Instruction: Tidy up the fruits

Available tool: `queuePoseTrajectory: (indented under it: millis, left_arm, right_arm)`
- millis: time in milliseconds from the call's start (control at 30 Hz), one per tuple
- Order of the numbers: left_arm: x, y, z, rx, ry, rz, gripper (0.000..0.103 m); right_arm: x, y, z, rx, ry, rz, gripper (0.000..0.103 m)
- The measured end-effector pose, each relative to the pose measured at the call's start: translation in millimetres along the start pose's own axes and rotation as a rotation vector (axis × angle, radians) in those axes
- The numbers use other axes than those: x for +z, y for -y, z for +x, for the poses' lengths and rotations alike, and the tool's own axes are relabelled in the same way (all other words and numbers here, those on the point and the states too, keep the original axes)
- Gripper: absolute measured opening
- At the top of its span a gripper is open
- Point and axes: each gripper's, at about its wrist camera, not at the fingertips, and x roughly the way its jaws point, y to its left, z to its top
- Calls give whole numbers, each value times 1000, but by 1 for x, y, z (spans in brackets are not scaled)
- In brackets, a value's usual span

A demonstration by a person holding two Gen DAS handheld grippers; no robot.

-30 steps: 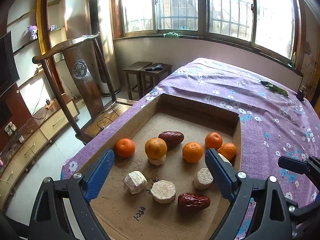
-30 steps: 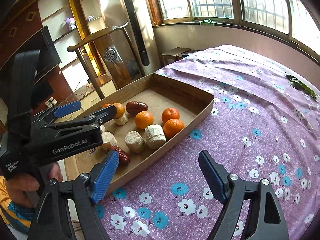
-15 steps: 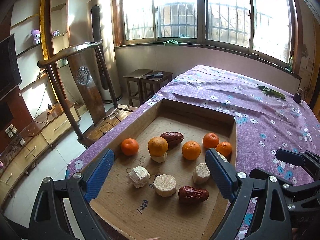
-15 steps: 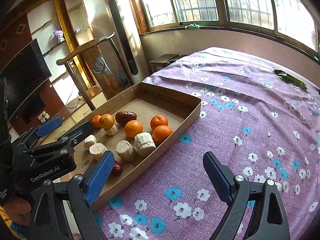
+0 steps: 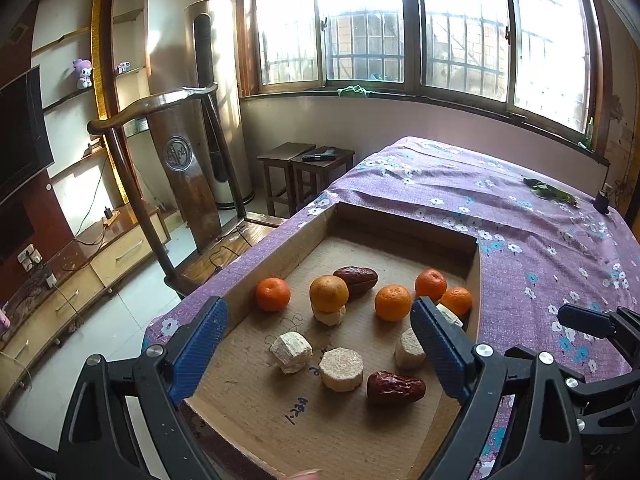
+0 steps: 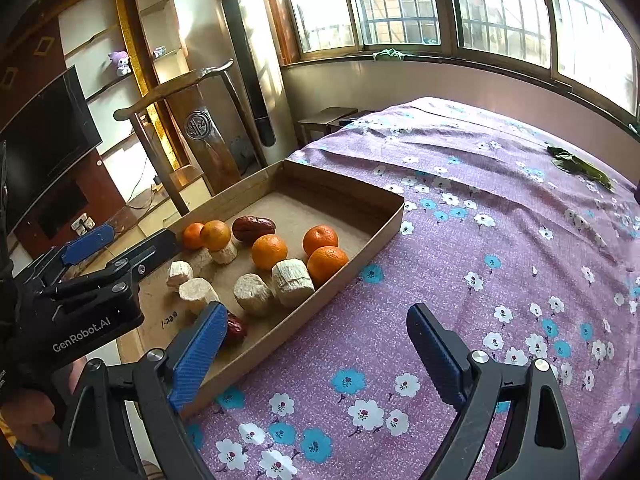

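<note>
Your left gripper (image 5: 316, 344) stands wide apart and holds nothing, poised over the near end of the cardboard tray (image 5: 280, 252). Between its blue pads lie three pale cut chunks (image 5: 341, 369) and, near right, a red date (image 5: 396, 388). Just beyond them an orange (image 5: 329, 293) sits on top of another pale chunk, with a second date (image 5: 356, 278) touching it on the far side. One orange (image 5: 273, 294) lies apart to the left; three more oranges (image 5: 393, 302) cluster to the right, the farthest-right one close against the tray's right wall.

Your right gripper (image 6: 316, 350) is likewise spread wide and empty, hovering over the purple flowered cloth (image 6: 500, 240) just right of the tray (image 6: 360, 240). Its left pad overlaps the tray's near right corner in view, beside a date (image 6: 236, 328). The fruit lies to its far left, none between its fingers. Green leaves (image 6: 580, 166) rest on the cloth at far right, well apart from the tray.
</note>
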Motion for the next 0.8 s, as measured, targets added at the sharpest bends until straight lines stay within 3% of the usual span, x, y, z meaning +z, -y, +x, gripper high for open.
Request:
queuePoseTrajectory:
  millis: [800]
  left_arm:
    - [-3, -6, -3, 15, -1, -7, 92]
  right_arm:
    - [-2, -6, 6, 0, -24, -12, 94]
